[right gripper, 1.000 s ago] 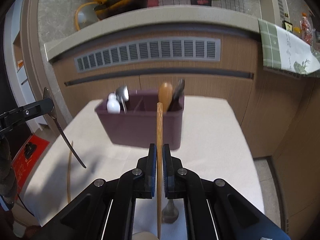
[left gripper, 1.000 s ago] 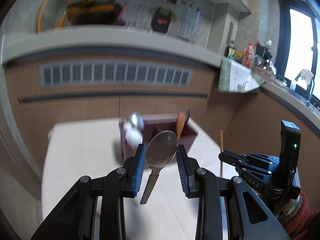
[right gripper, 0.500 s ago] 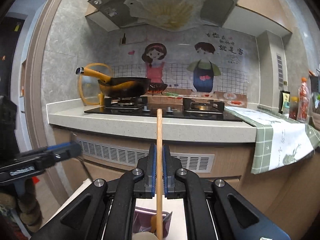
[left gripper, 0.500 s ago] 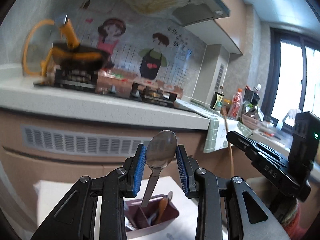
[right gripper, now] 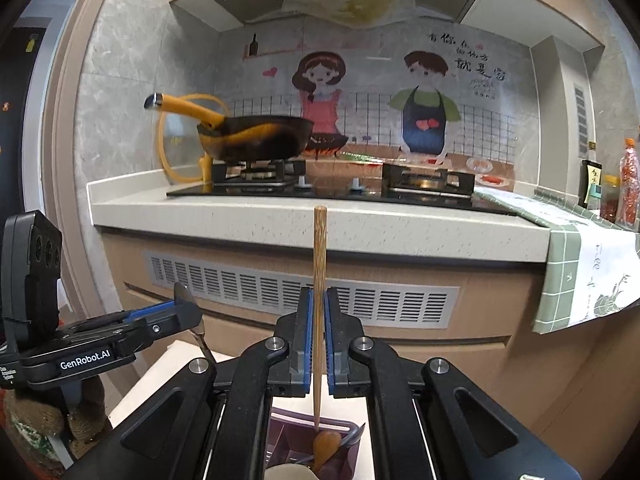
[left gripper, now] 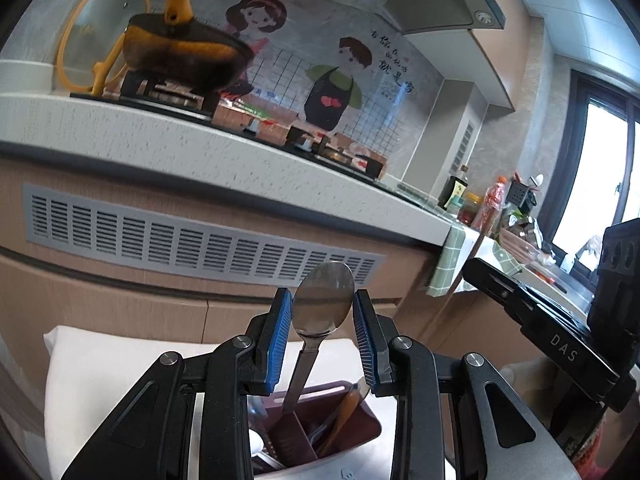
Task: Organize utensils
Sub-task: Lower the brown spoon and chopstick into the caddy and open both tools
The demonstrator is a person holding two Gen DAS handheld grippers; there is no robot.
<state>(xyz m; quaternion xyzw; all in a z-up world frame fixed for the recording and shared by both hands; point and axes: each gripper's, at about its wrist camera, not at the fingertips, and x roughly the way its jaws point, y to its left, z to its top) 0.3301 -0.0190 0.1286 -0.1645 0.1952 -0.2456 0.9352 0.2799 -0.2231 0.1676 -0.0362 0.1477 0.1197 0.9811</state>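
— Hand-held gripper on the left (left gripper: 323,322): what is gripped there?

— A steel spoon (left gripper: 323,300) is clamped by its bowl between the blue pads (left gripper: 276,330), bowl up and handle hanging down. The handle's tip is seen just above the organizer (left gripper: 320,436), over a divider between two compartments; whether it touches cannot be told.

— And the right hand-held gripper (right gripper: 316,336)?

— Its jaws are clenched on a wooden chopstick (right gripper: 319,300), which is held upright. The upper end is raised well above the pads, and the lower end is seen over the organizer's (right gripper: 344,426) rim, just above an orange-brown spoon (right gripper: 325,446) standing inside.

— Where is the organizer placed?

— It is set on a table (left gripper: 120,364) covered in white, directly below both grippers. Several utensils are already kept in it, among them a white spoon (left gripper: 256,446) in the left compartment.

— What is seen behind?

— A kitchen counter (right gripper: 280,224) with a stove is seen, and a dark pan (right gripper: 256,142) with a yellow handle is set on the burner.
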